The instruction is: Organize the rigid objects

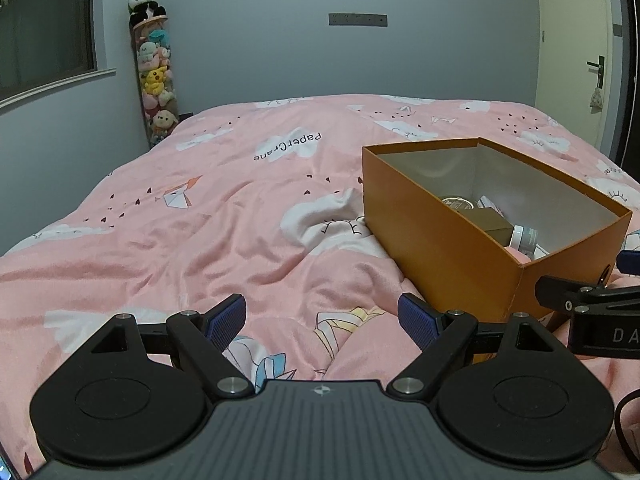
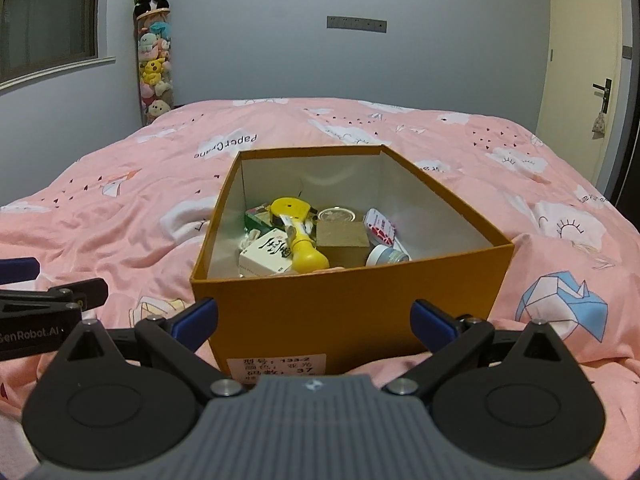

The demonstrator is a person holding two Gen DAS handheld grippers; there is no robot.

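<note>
An open orange box (image 2: 352,300) sits on the pink bed, also in the left wrist view (image 1: 452,240). Inside lie a yellow tool (image 2: 298,236), a white carton with black writing (image 2: 266,258), a brown block (image 2: 342,236), a round tin (image 2: 338,215), a white jar (image 2: 386,256) and a red-and-white packet (image 2: 380,228). My right gripper (image 2: 316,322) is open and empty in front of the box's near wall. My left gripper (image 1: 322,320) is open and empty over the bedding, left of the box.
The pink quilt (image 1: 180,220) covers the whole bed. A tall clear tube of plush toys (image 1: 156,80) topped by a panda stands in the far left corner. A door (image 2: 580,60) is at the right. The right gripper's body (image 1: 592,308) shows beside the box.
</note>
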